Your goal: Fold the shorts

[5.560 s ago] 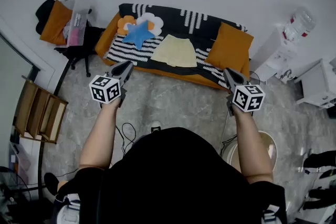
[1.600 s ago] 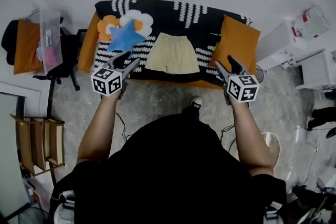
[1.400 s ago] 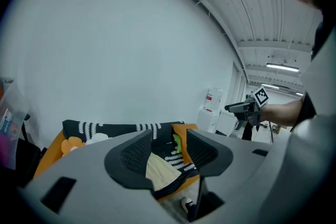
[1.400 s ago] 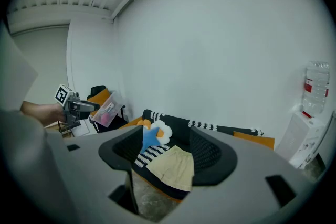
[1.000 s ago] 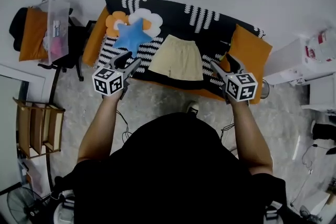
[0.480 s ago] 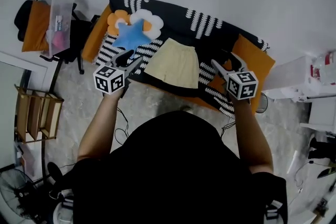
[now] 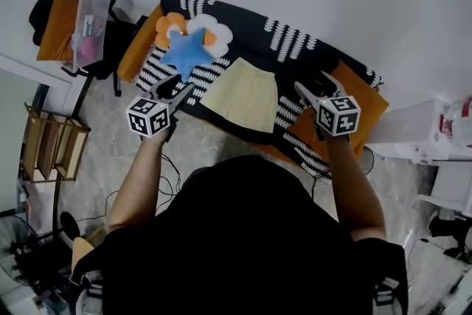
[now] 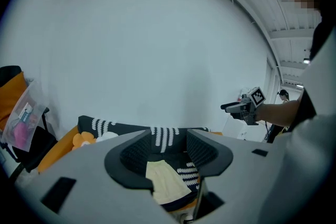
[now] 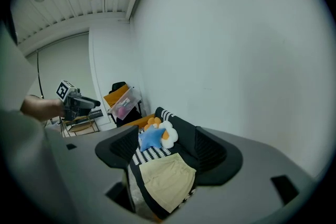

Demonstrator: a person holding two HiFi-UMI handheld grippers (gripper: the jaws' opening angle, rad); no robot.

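While the person stands facing the sofa's front edge, each view gives these lines.

Head view, sofa [image 7: 295,48]: black with white stripes, orange along its edges, backed against a white wall.
Head view, shorts [image 7: 242,94]: pale yellow, spread flat on the middle of the seat, narrow end toward the backrest, wide end near the seat's front edge.
Head view, seat room: a blue star cushion [image 7: 186,49] and a flower cushion [image 7: 212,27] lie left of the shorts and an orange cushion [image 7: 369,101] lies right. Striped cover shows bare on both sides of the shorts.
Head view, left claw [image 7: 179,87]: in the air over the seat's front left part, just left of the shorts and not touching them.
Head view, right claw [image 7: 313,88]: in the air beside the orange cushion, right of the shorts and apart from them.
Head view, floor [image 7: 214,147]: grey and open along the sofa front. A cable [image 7: 173,173] lies on it at left, and a chair [image 7: 110,48] and a wooden rack [image 7: 51,151] stand further left.
Left gripper view, left claw [image 8: 169,152]: jaws wide apart, nothing between the pads. The shorts [image 8: 167,183] show beyond the gap, and the right claw [image 8: 231,107] is in the air at right.
Right gripper view, right claw [image 9: 165,149]: jaws wide apart, gripping nothing. The shorts [image 9: 165,178] lie beyond the gap, the star cushion [image 9: 152,138] lies behind them, and the left claw [image 9: 92,103] is at left.
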